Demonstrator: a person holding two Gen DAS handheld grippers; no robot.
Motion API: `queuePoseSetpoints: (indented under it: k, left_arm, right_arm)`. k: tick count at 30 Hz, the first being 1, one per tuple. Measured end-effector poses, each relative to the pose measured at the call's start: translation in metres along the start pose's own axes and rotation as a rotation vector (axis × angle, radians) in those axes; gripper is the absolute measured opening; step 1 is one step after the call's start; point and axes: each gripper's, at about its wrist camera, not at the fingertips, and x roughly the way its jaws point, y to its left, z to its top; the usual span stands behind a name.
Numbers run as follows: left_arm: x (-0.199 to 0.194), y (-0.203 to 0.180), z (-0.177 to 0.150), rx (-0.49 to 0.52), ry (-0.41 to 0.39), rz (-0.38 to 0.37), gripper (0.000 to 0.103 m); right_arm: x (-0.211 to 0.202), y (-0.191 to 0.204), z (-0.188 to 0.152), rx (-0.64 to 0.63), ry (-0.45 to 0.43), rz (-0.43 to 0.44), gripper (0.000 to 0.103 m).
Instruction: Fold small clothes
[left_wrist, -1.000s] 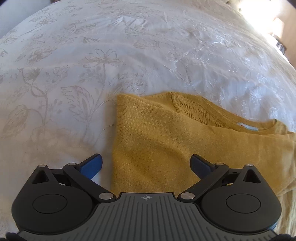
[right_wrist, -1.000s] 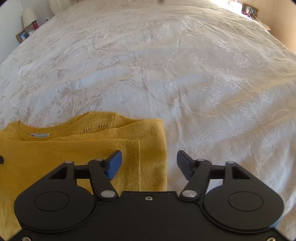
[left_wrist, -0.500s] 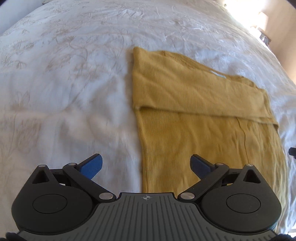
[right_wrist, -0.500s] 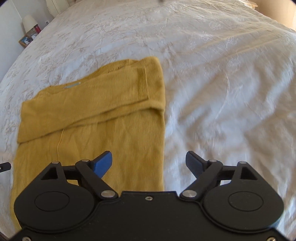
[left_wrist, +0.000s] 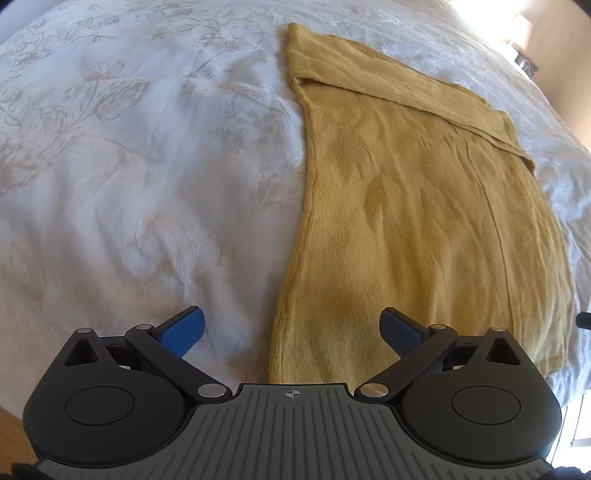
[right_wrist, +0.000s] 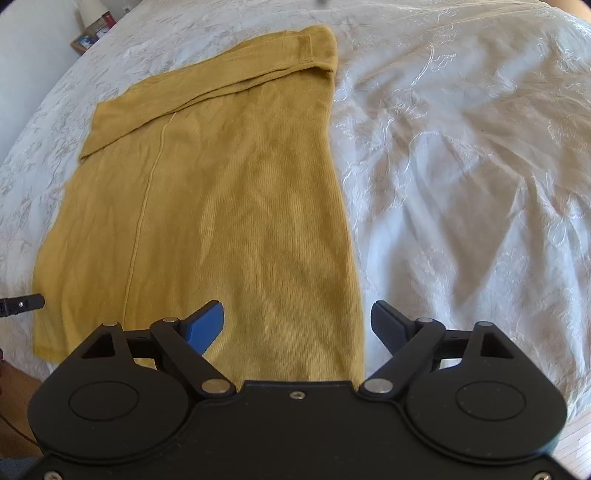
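One mustard-yellow knit sweater (left_wrist: 417, 206), lying flat on the bed's white floral bedspread (left_wrist: 147, 192), sleeves folded across its far end, hem toward me near the bed's near edge. Two tongs under my control. Left tongs (left_wrist: 291, 328): released, jaws spread wide, straddling the sweater's left side edge near the hem, grasping nothing. Right tongs (right_wrist: 297, 321): released likewise, straddling the sweater's right side edge near the hem, nothing between the pads. The tip of the left tongs shows at the left border of my right view, just beside the sweater's far corner. Open bedspread lies on both sides of the sweater and beyond it. One framed picture (right_wrist: 85, 41) stands beyond the bed's far-left corner. No containers in view.
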Motion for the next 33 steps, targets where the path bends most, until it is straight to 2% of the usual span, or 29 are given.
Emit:
queuePoseSetpoints:
  k: [2,4,7,12,16,25,33]
  left_arm:
    - [-0.008,-0.004,-0.013,-0.012,-0.012,0.008,0.103]
    - [-0.015,-0.01,-0.026,-0.02,-0.024,-0.015,0.103]
    - [-0.027,-0.022,-0.04,0.024,-0.047,0.001,0.103]
    - [-0.046,-0.026,-0.058,-0.021,-0.101,-0.008,0.103]
    - [-0.049,-0.026,-0.068,-0.016,-0.113,0.009,0.103]
    - [-0.037,-0.007,-0.063,-0.005,-0.087,0.022,0.103]
    - [-0.009,-0.008,-0.039,0.061,-0.044,-0.042,0.103]
  right_arm:
    - [-0.003,-0.001,-0.011,-0.027,-0.005,0.01,0.088]
    - [-0.008,-0.003,-0.022,-0.055,-0.026,0.023,0.088]
    - [-0.014,-0.005,-0.035,-0.055,-0.039,0.046,0.088]
    - [-0.018,-0.009,-0.045,-0.054,-0.066,0.08,0.094]
    - [-0.02,-0.009,-0.046,-0.063,-0.08,0.09,0.094]
    - [-0.011,-0.002,-0.042,-0.073,-0.072,0.101,0.096]
    - [0.001,-0.001,-0.033,-0.056,-0.052,0.078,0.096]
